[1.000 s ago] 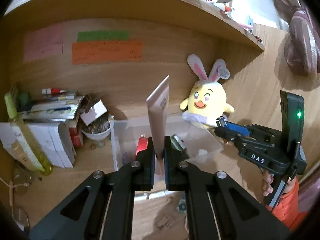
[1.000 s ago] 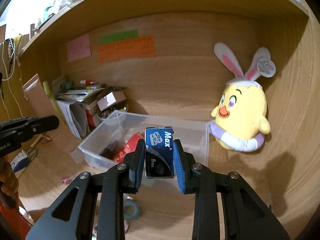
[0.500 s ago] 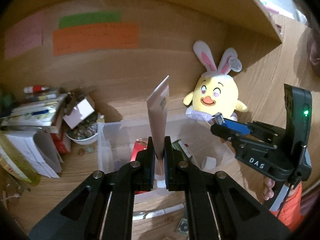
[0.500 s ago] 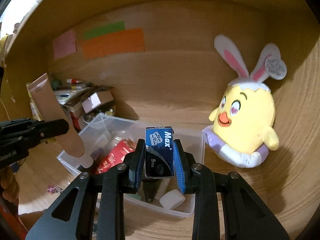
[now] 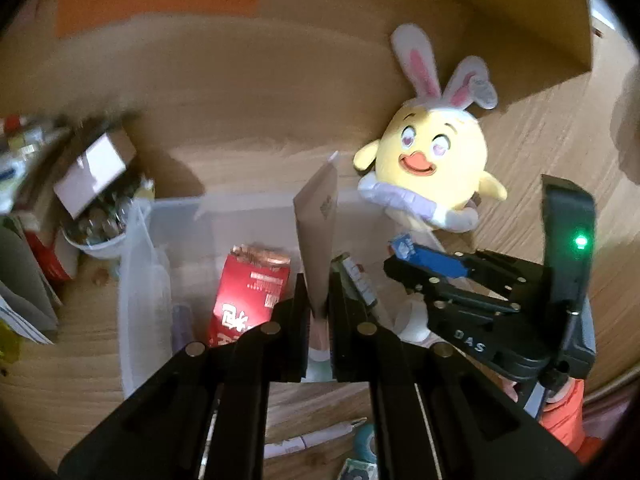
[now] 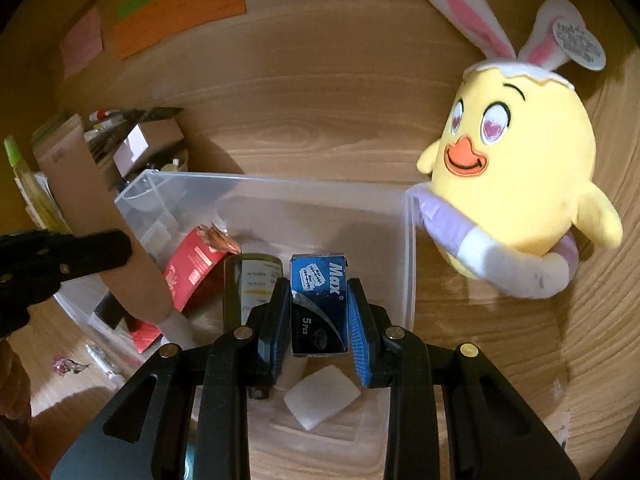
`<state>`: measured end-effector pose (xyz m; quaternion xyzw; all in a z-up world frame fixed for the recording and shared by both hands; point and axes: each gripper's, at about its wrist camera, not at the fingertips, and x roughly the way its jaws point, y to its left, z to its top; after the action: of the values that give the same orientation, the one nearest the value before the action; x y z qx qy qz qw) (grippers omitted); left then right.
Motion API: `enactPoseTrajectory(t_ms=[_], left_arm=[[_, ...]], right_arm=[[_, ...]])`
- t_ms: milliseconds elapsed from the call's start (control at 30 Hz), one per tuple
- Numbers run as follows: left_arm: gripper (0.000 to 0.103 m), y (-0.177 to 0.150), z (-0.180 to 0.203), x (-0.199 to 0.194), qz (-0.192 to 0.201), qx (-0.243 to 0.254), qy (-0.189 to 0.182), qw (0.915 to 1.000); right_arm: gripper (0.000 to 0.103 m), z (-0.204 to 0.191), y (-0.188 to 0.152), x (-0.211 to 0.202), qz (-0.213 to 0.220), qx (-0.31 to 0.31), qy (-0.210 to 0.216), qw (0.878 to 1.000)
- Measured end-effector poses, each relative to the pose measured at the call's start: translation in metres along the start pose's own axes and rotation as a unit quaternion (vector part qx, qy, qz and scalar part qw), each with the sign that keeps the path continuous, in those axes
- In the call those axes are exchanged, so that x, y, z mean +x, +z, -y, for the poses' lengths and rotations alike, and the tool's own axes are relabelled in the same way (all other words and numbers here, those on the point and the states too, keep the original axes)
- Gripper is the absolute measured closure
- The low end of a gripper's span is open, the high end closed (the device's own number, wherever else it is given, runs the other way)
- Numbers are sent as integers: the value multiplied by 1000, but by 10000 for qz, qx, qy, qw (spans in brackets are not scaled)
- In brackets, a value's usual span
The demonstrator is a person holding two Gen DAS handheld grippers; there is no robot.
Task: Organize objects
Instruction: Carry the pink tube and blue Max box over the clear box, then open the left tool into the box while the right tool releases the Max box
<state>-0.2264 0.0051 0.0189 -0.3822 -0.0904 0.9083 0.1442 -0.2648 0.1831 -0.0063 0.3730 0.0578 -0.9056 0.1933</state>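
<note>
My left gripper (image 5: 319,300) is shut on a beige cosmetic tube (image 5: 318,236), held upright with its white cap downward over the clear plastic bin (image 5: 138,240). My right gripper (image 6: 319,304) is shut on a small blue "Max" box (image 6: 319,300) above the same bin (image 6: 408,248). In the right wrist view the tube (image 6: 100,216) slants over the bin's left side. Inside the bin lie a red packet (image 5: 250,296), a dark jar (image 6: 248,280) and a white block (image 6: 322,396). The right gripper with the blue box (image 5: 428,256) shows at the right of the left wrist view.
A yellow plush chick with bunny ears (image 6: 516,184) leans by the bin's right wall. Stacked books, a small cardboard box (image 5: 94,168) and a bowl of odds and ends (image 5: 100,236) crowd the left. A pen (image 5: 316,436) and tape roll (image 5: 366,440) lie on the desk in front.
Both grippers have moved forward and down with their loads. They now hang over the bin, which fills more of both views; the shelf above has left the frame.
</note>
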Motion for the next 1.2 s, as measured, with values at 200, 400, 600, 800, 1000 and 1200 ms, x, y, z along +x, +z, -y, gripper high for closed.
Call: enactPoseTrajectory(t_ms=[200,400,600,800,1000,1200], left_arm=[[95,-2,-21,10,-147,-270,170,9994],[72,-5,-28,14,-253,-301,561,9977],[42,-8,-21,7,-286,-201,602,9976],[35,-12,-3,-13,-108,103,672,9976],[21,-29,10,-40,80,383,871,9954],[12,-53,14,-59,177,552,992,9934]], right_arm=[[78,-6,0,6,-66,-113,-18,9999],[78,-14,1,11,-107,-226,-58,9997],[65,-18,0,10,-160,-280,-27,9995],[40,-19,3,-8,98,-228,-71,9997],[34,-19,-1,-34,303,-187,-100,9993],[26,-23,-20,-54,375,-194,-71,9991]])
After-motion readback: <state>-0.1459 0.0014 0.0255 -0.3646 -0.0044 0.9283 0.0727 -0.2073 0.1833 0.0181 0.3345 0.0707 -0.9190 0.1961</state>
